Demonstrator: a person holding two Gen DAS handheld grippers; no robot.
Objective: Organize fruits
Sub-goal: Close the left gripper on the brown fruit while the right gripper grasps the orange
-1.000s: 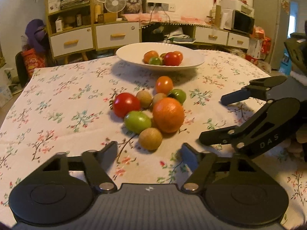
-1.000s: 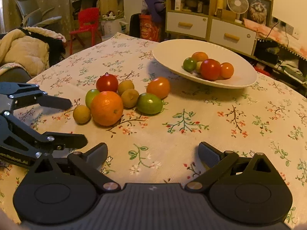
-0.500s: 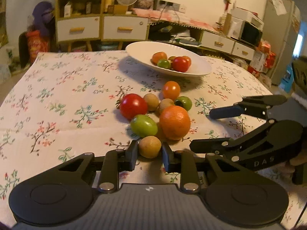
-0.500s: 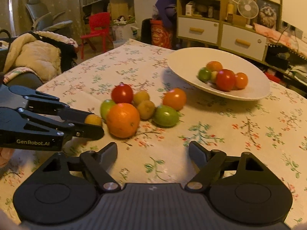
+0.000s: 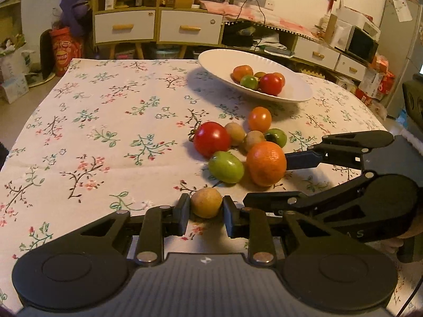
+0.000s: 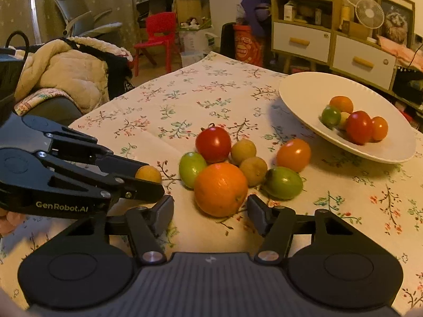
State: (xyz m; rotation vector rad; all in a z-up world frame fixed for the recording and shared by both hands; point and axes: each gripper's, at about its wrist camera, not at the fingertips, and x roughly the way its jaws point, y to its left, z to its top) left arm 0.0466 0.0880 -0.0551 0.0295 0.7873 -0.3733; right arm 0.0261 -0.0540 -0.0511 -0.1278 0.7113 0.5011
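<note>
My left gripper (image 5: pixel 206 212) is shut on a small yellow-brown fruit (image 5: pixel 206 202), which also shows in the right wrist view (image 6: pixel 148 174), just above the cloth. My right gripper (image 6: pixel 210 211) is open, with a big orange (image 6: pixel 221 189) between its fingertips; the orange also shows in the left wrist view (image 5: pixel 266 163). Around the orange lie a red tomato (image 6: pixel 213 144), two green tomatoes (image 6: pixel 191 168), two brownish fruits (image 6: pixel 253 171) and an orange tomato (image 6: pixel 293 154). A white plate (image 6: pixel 298 97) at the back right holds several small fruits.
The table (image 5: pixel 105 132) wears a floral cloth; its left half is bare cloth. A chair with a cream coat (image 6: pixel 66 74) stands off the table's left side. Drawers and shelves (image 5: pixel 158 26) line the wall behind.
My left gripper closed on the yellow-brown fruit and lifted it slightly away from the pile. My right gripper moved forward until the orange sits between its open fingers.
</note>
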